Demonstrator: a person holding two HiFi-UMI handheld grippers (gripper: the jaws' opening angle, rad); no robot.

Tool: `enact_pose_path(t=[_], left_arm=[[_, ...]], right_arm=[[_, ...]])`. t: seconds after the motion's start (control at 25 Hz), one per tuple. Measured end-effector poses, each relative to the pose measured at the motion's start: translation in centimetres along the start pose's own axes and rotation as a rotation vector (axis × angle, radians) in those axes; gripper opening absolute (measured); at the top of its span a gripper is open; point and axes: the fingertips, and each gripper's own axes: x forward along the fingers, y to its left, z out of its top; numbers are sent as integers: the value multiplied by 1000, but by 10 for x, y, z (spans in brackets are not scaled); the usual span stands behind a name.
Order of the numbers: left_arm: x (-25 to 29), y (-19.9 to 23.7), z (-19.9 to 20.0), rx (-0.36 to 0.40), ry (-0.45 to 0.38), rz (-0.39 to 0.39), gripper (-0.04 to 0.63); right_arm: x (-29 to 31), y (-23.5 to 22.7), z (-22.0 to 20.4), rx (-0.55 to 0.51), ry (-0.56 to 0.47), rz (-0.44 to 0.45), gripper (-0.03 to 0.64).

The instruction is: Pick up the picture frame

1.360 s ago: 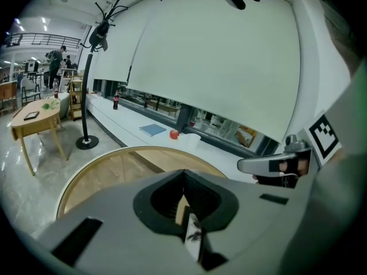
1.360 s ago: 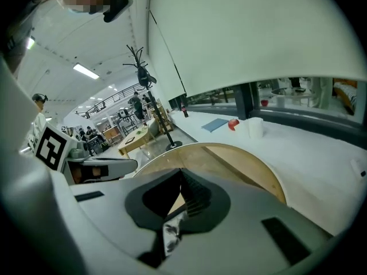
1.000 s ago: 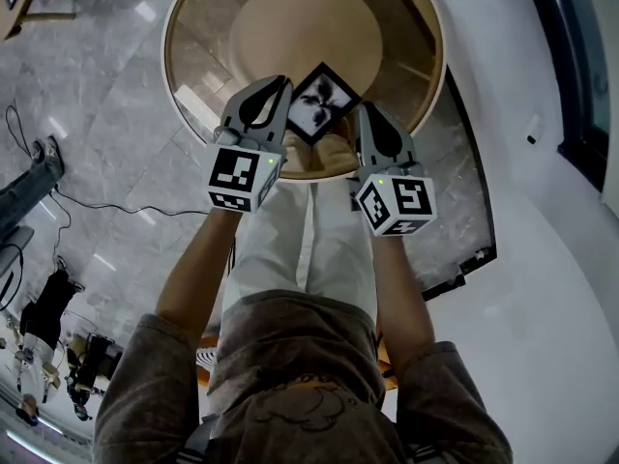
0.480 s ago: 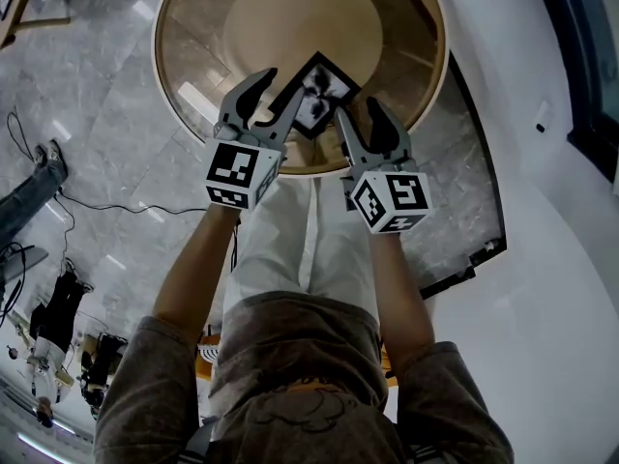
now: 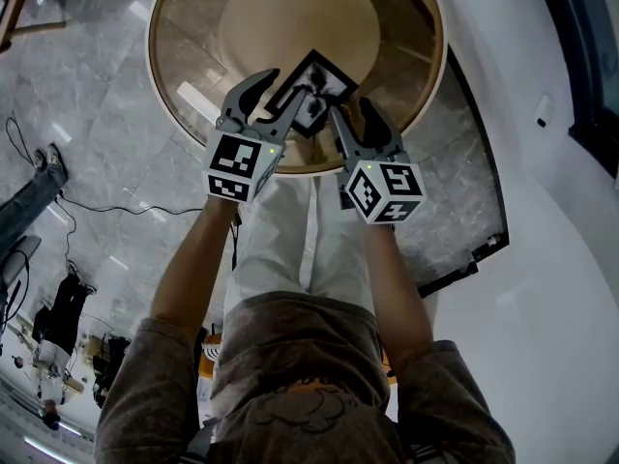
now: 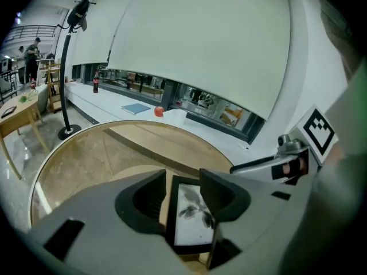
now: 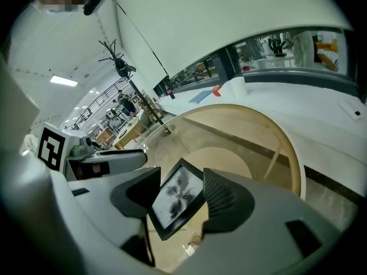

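Observation:
The picture frame (image 5: 316, 87) is black with a dark flower print on white, and it stands on the round glass table (image 5: 193, 56) near its front edge. My left gripper (image 5: 270, 91) is at the frame's left corner and has just been opening; the frame (image 6: 192, 216) shows in the gap between its jaws, pads not pressing. My right gripper (image 5: 352, 116) is at the frame's lower right edge and has also just been opening. The frame (image 7: 176, 198) sits tilted between its spread jaws, untouched as far as I can see.
The table has a wooden rim (image 5: 426, 85) and a round wooden base under the glass. A white curved counter (image 5: 542, 259) runs along the right. A cable (image 5: 106, 206) lies on the marble floor at left. A lamp stand (image 6: 64, 85) stands beyond the table.
Both grippers went from shut to wide open and sank slightly toward the table. The frame's edges now sit between their jaws. The frame itself has not moved.

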Motion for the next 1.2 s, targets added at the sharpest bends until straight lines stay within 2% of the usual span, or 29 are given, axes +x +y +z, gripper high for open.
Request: enact_pose_path(t=[0.56,0.84,1.2], left_arm=[[31,11,-56,-16,129,0,195],[40,12,-71,-44,163,-11,195],[42,14,-79,-37,189,-22,184]], right_arm=[[27,-12,-58,81,109,-44,239],[36,-13,-69,121,119,-52,222],[37,-16,-71,129,120,-64,198]])
